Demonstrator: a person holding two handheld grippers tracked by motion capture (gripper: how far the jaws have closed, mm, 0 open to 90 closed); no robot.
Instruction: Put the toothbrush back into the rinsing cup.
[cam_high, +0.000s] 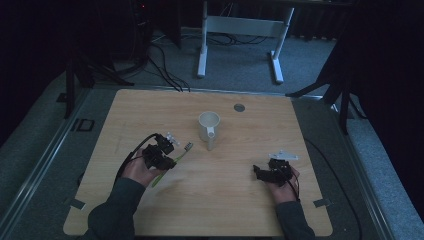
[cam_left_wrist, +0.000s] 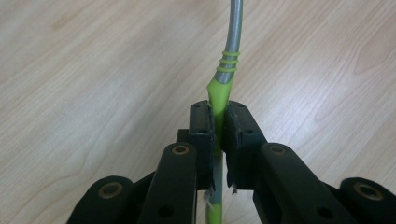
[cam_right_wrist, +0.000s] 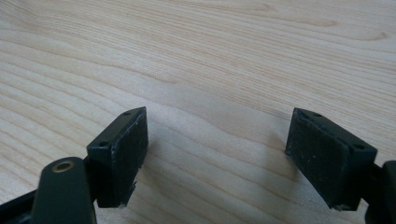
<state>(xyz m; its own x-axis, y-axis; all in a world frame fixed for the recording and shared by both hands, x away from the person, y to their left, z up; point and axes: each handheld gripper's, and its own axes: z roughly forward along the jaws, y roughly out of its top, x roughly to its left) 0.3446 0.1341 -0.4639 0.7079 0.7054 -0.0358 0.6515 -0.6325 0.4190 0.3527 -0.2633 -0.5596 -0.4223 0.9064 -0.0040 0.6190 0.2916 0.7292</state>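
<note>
A slim toothbrush (cam_left_wrist: 219, 93), lime-green rubbery grip and smooth grey neck, is pinched between the left gripper's (cam_high: 161, 152) jaws, bristled head pointing toward a glossy white mug (cam_high: 209, 128) mid-worktop. The right gripper (cam_right_wrist: 217, 154) hovers over pale wood-grain worktop (cam_high: 240, 200), its jaws wide and holding nothing.

Both forearms wear dark grey-green sleeves (cam_high: 112, 212). The left gripper (cam_left_wrist: 218, 122) is black, with brass-coloured pivot pins. The right gripper (cam_right_wrist: 215, 156) has black textured pads (cam_right_wrist: 322, 161).
</note>
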